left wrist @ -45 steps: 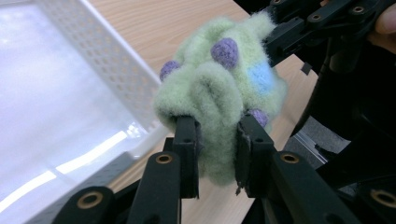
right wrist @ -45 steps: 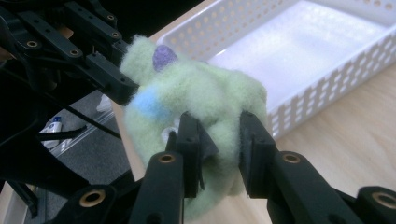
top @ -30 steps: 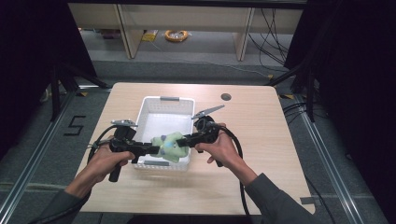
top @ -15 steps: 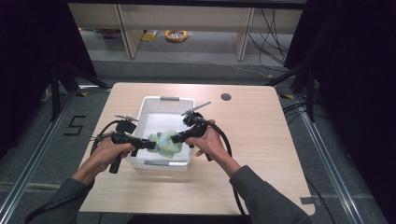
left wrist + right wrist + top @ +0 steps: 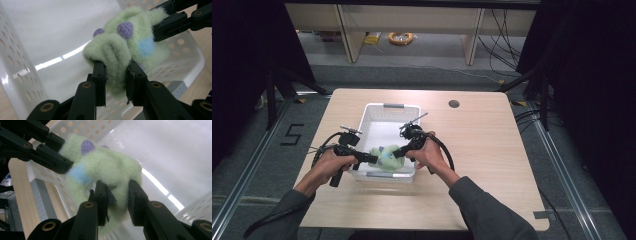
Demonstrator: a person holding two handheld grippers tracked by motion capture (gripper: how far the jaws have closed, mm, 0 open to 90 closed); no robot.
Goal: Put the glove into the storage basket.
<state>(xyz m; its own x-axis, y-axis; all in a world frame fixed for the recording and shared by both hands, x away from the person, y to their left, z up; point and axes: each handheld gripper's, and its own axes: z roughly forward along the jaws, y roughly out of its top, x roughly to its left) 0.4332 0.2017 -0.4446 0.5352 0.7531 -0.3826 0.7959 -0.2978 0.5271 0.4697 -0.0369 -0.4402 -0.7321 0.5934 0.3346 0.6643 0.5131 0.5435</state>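
A fuzzy pale-green plush toy (image 5: 383, 156) with purple bumps and a blue patch hangs inside the near end of a white perforated basket (image 5: 388, 111). My left gripper (image 5: 371, 159) comes in from the left and is shut on a fold of the toy (image 5: 117, 62). My right gripper (image 5: 397, 152) comes in from the right and is shut on another fold of the same toy (image 5: 105, 170). In the left gripper view my own gripper (image 5: 116, 82) pinches the fleece, and the other gripper's jaws hold the toy's far side. In the right gripper view my own gripper (image 5: 117, 202) clamps the plush.
The basket stands on a light wooden table (image 5: 492, 150) with a round cable hole (image 5: 454, 104) at the back. Cables trail from both grippers. Dark floor, a shelf frame and a yellow cable coil (image 5: 401, 37) lie beyond the table.
Both grippers have carried the toy down and forward, from above the basket's near rim into its near end. The hands have come lower and closer together.
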